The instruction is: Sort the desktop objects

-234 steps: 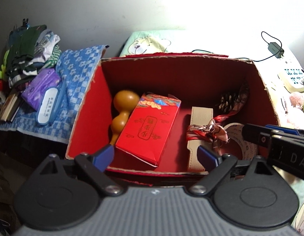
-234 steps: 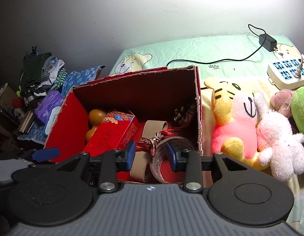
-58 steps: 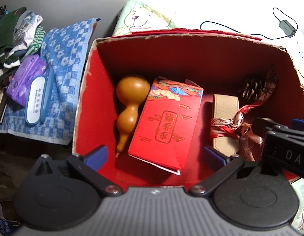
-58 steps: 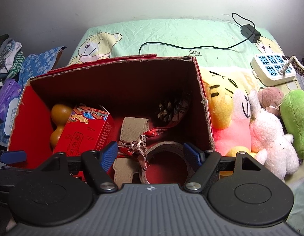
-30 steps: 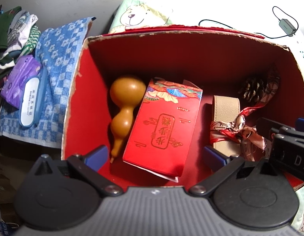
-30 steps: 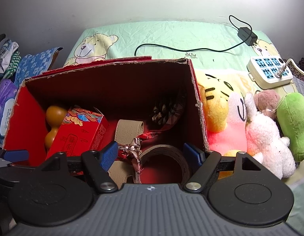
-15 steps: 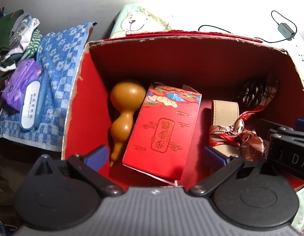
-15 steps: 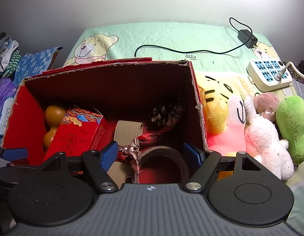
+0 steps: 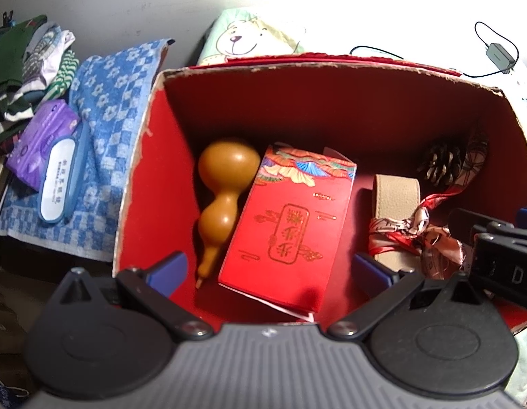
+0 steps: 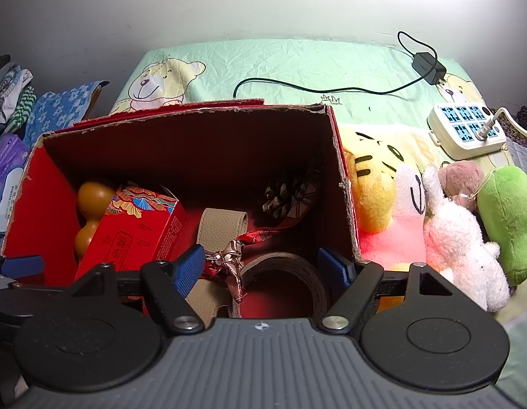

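A red cardboard box [image 9: 151, 177] [image 10: 345, 191] holds a brown gourd [image 9: 226, 187] [image 10: 91, 201], a red gift packet [image 9: 290, 225] [image 10: 140, 228], a beige strap [image 9: 396, 197] [image 10: 219, 228], a red patterned ribbon [image 9: 410, 231] [image 10: 229, 255], a pine cone [image 9: 440, 163] [image 10: 280, 194] and a tape roll [image 10: 280, 283]. My left gripper [image 9: 268, 272] is open and empty above the box's near edge, over the packet. My right gripper [image 10: 261, 262] is open and empty above the tape roll; it also shows in the left wrist view [image 9: 498, 248].
Plush toys [image 10: 434, 218] lie right of the box on a green bear-print sheet [image 10: 297, 64]. A power strip [image 10: 468, 129] and a charger with cable [image 10: 427, 64] lie at the far right. Left of the box are a blue checked cloth [image 9: 106, 129], a purple wipes pack [image 9: 42, 143] and folded clothes [image 9: 28, 64].
Both grippers have drawn back a little from the box and stay open. The box contents have not moved.
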The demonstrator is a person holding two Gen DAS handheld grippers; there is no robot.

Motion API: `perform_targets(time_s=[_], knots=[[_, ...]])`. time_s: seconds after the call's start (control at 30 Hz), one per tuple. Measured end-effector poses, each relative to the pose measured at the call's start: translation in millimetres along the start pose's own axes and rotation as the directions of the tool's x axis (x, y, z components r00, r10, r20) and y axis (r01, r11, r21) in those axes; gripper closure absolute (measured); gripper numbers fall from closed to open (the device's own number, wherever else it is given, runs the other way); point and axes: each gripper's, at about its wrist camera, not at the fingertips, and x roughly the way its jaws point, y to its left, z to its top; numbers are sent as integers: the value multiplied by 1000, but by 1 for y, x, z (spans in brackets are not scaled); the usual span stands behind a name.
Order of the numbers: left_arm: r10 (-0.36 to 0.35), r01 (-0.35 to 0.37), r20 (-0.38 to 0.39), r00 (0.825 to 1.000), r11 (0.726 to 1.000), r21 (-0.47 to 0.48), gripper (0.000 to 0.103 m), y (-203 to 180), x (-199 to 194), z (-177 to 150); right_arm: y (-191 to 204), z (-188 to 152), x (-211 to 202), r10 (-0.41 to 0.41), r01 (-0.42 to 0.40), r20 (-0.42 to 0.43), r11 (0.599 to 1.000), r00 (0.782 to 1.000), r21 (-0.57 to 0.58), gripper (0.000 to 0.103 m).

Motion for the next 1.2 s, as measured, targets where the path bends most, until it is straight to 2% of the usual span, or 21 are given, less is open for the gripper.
perform_targets(time_s=[0.5, 1.2], knots=[[17, -17, 20, 1000, 1000, 1, 1, 3, -3, 1, -1, -1, -1, 5, -5, 3, 1000, 1000, 8, 27], [-5, 5, 5, 1000, 1000, 2, 1, 8, -1, -2, 0, -4, -4, 19, -19, 4, 1000, 1000, 16, 27]])
